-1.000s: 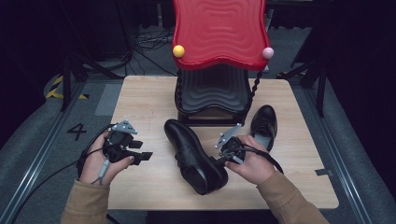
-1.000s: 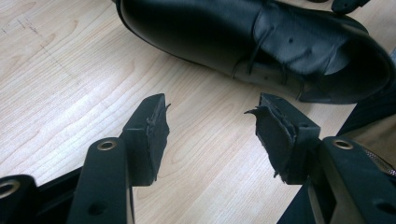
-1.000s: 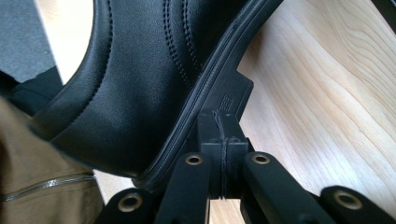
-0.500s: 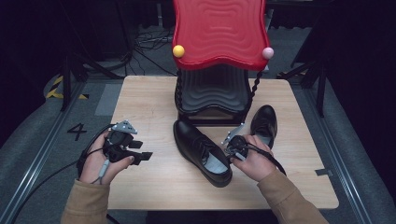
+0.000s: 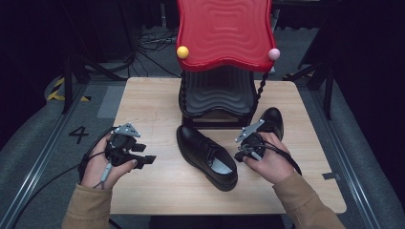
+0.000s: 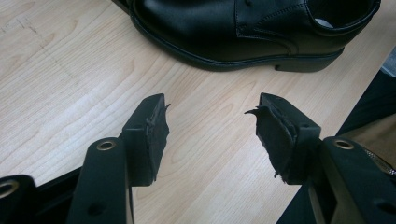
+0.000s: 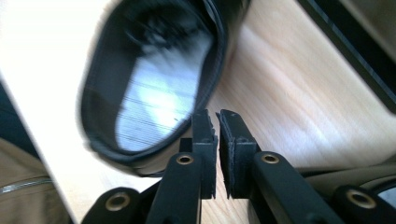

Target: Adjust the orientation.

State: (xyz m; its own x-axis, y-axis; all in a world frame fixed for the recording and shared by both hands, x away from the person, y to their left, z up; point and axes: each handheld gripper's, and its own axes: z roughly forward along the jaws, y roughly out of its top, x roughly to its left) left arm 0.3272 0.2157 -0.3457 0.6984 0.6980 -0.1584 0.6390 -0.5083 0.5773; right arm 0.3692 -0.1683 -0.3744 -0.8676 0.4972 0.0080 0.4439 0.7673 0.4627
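Black shoe [image 5: 206, 155] is set upright mid-table; right gripper [image 7: 217, 117] jaws nearly pressed together beside its heel, left gripper [image 6: 210, 116] spread, empty.

Plenty here that stays out of clear sight.

In the left gripper view the near shoe [image 6: 243, 32] runs off the top edge, its toe and most of its opening cut away, and the surface [image 6: 56, 88] is clipped at the right. In the right gripper view that shoe [image 7: 154, 84] is smeared with blur, its insole a pale wash and its lining impossible to read, while the right gripper [image 7: 217, 122] shows a hairline gap that may or may not be touching. From the high view, the second shoe [image 5: 273, 120] is half covered by the right hand [image 5: 267, 160], and the red-topped stand [image 5: 224, 33] is cropped at the top, hiding the surface behind it.
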